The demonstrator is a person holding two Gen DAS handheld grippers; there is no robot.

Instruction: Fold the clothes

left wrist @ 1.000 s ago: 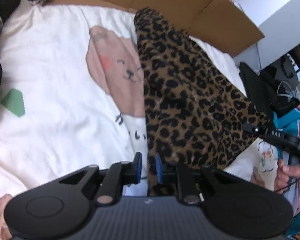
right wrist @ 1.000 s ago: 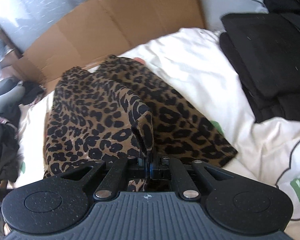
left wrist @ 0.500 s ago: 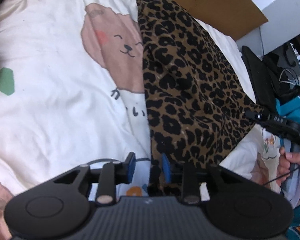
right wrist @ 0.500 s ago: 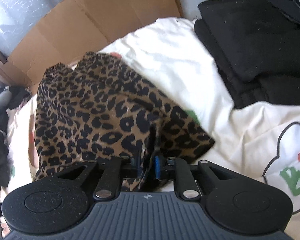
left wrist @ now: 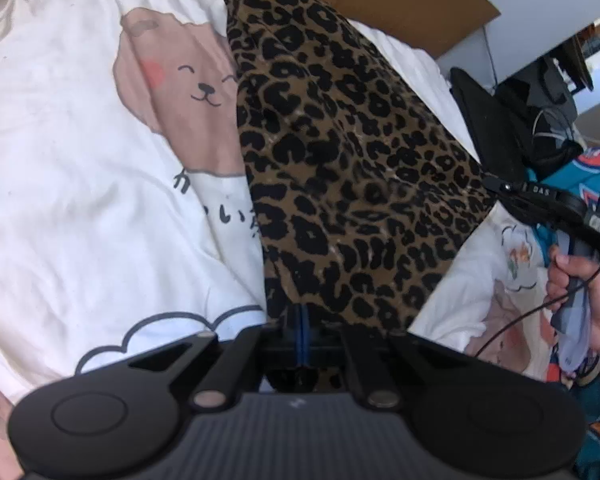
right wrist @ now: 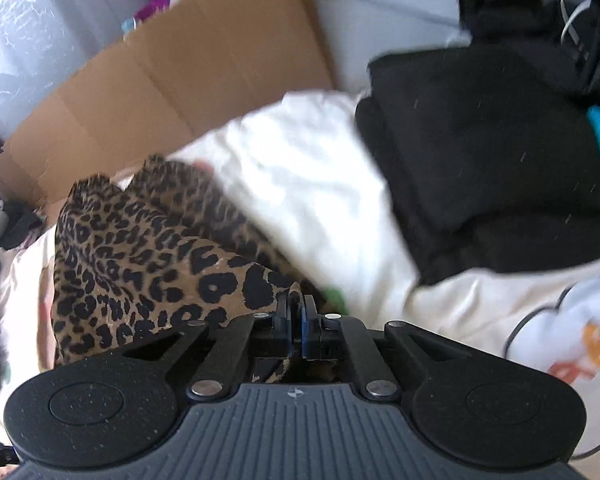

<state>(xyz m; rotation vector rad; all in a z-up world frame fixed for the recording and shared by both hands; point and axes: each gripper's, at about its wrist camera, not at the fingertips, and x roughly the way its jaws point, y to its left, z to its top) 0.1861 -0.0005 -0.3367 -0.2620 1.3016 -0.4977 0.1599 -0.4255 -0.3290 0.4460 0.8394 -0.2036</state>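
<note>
A leopard-print garment (left wrist: 340, 168) lies on the white bedcover and runs from the far cardboard down to me. My left gripper (left wrist: 302, 320) is shut on its near edge, the fabric bunching between the blue pads. In the left wrist view my right gripper (left wrist: 496, 184) pinches the garment's right corner, with a person's hand (left wrist: 580, 280) on its handle. The right wrist view shows the same garment (right wrist: 140, 248) spread to the left, my right gripper (right wrist: 296, 312) shut on a fold of it. The cloth is taut between both grips.
The bedcover (left wrist: 100, 180) carries a bear print and cloud drawings. Flattened cardboard (right wrist: 160, 92) stands along the far side. A stack of folded black clothes (right wrist: 480, 160) sits on the right. A teal garment (left wrist: 596, 168) and cables lie beyond the bed's right side.
Both grippers' jaws stood apart half a second ago and are now closed again on the leopard fabric. The right gripper shifted, and the garment is pulled tighter between the two.
</note>
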